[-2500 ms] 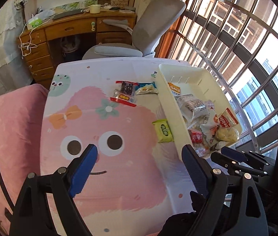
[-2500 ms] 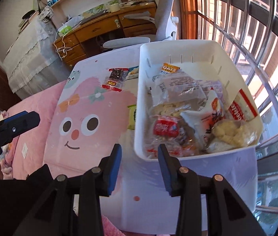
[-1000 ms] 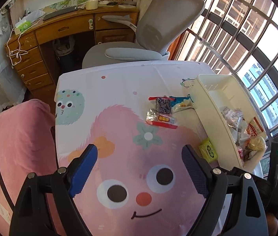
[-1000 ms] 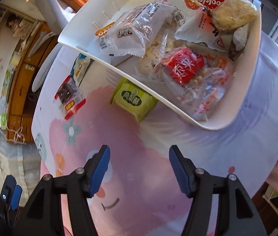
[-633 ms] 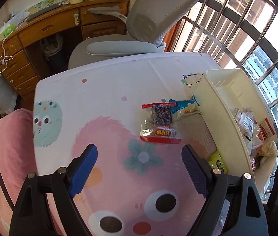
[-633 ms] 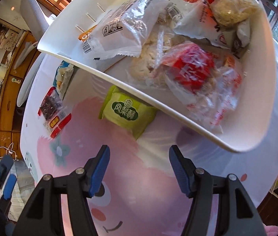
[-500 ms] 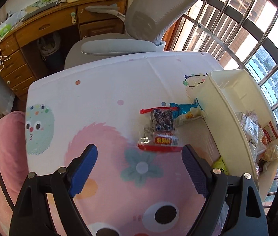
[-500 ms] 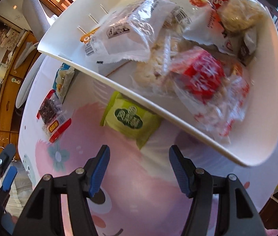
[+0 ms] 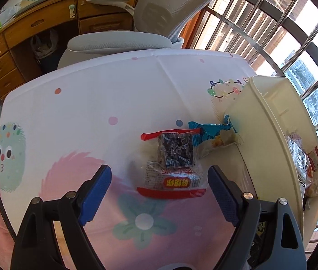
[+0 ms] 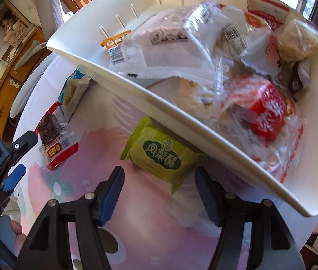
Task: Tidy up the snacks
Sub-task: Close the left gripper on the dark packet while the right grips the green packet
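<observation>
While the tabletop [image 9: 114, 94], covered by a white and pink cartoon-print cloth, carries everything, a cream plastic bin [image 10: 203, 121] full of wrapped snacks is seen at its window side. A clear red-edged packet with a dark block [image 9: 172, 168] is framed by the left gripper [image 9: 159, 193], jaws released. A green wrapped cake [image 10: 161, 155], just beside the bin wall, is framed by the right gripper [image 10: 159, 193], whose jaws, just opened wider, touch nothing.

Left gripper [image 9: 160, 191] lowered over red-edged snack [image 9: 172, 168]; right gripper [image 10: 159, 185] jaws opening near green snack [image 10: 162, 155].
</observation>
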Tool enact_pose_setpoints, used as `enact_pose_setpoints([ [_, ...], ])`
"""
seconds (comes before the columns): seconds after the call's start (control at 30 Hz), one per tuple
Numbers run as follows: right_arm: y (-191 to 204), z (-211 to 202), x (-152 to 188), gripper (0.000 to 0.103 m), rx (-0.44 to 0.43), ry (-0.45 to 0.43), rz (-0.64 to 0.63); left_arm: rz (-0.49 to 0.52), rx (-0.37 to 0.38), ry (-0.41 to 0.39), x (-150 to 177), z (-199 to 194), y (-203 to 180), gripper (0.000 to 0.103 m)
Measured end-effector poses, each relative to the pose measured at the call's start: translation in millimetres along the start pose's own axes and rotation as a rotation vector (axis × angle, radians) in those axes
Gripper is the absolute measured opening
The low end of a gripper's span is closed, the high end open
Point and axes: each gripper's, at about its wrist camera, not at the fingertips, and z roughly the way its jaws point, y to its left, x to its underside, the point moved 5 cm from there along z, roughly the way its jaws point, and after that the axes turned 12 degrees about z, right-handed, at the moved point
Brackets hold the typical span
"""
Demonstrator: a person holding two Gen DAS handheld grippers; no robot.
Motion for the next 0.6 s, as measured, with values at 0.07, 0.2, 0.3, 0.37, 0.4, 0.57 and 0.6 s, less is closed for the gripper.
enact_pose_setpoints([
  [0.07, 3.9, 2.3, -1.4, 0.067, 0.013, -0.019, -0.007, 0.0, 0.01, -0.002, -2.2, 6.9, -4.2, 0.087],
  [0.2, 16.0, 9.1, -2.3, 0.068, 0.036, -0.05, -0.022, -0.001, -0.018, -0.007, -4.1, 18.1, -8.1, 0.087],
  [0.3, 22.9, 12.5, -2.2, 0.07, 0.056, -0.078, -0.034, -0.01, -0.041, -0.013, -5.9, 26.4, -9.8, 0.086],
  [0.37, 29.8, 15.9, 0.4, 0.072, 0.084, -0.091, -0.054, -0.015, -0.043, -0.012, -7.6, 33.3, -11.8, 0.085],
  [0.4, 35.1, 19.6, 2.9, 0.073, 0.092, -0.096, -0.061, -0.018, -0.045, -0.011, -8.7, 37.0, -13.0, 0.084],
  [0.57, 48.5, 27.9, 6.1, 0.074, 0.133, -0.116, -0.086, -0.023, -0.068, -0.007, -15.1, 47.8, -12.7, 0.08],
  [0.6, 50.3, 29.0, 6.9, 0.074, 0.14, -0.119, -0.086, -0.022, -0.074, -0.007, -16.9, 49.3, -12.7, 0.078],
])
